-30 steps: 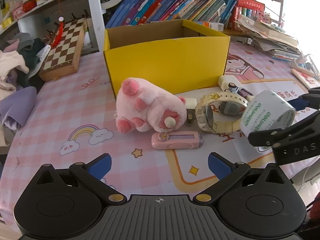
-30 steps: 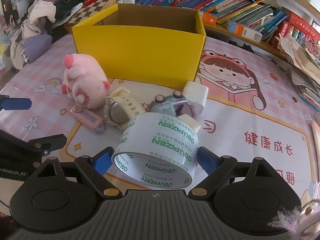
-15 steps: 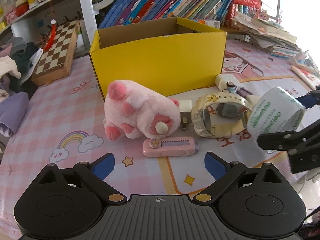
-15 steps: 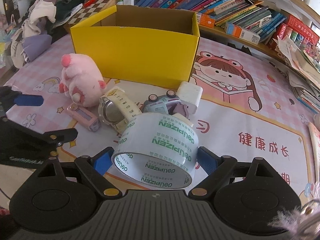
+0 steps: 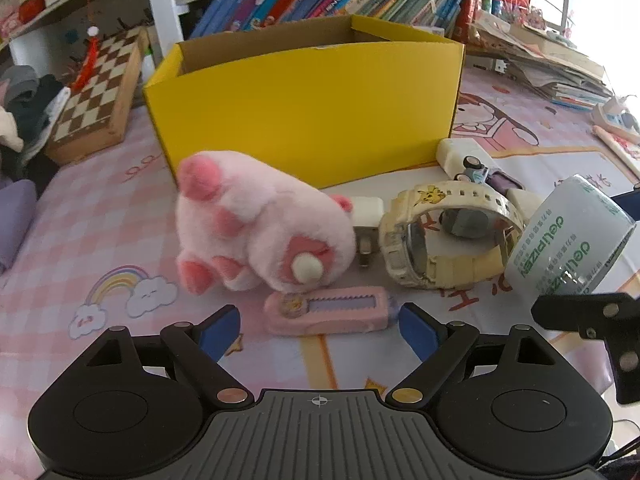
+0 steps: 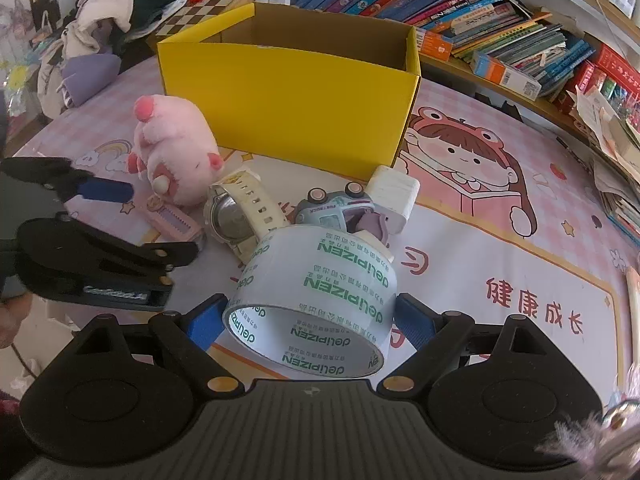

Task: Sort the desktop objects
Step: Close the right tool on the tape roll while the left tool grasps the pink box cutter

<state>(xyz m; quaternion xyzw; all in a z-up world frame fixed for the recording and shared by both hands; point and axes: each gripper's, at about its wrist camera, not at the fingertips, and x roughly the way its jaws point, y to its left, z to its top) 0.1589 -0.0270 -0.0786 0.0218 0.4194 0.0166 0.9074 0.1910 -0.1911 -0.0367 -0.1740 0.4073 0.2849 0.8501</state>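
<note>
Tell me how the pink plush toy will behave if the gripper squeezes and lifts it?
The pink plush toy looks soft and furry, so it would probably compress between the pads rather than resist. It seems light for its bulk. Its rounded body lies on its side, so a push might roll it towards the yellow box.

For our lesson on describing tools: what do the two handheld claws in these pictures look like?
Both look alike. The left claw and right claw each have a black ribbed body, two round black side housings, angled black link arms with brass-coloured pivot pins, and blue finger pads. White lettering marks the left claw's side in the right wrist view. No sleeves show.
</note>
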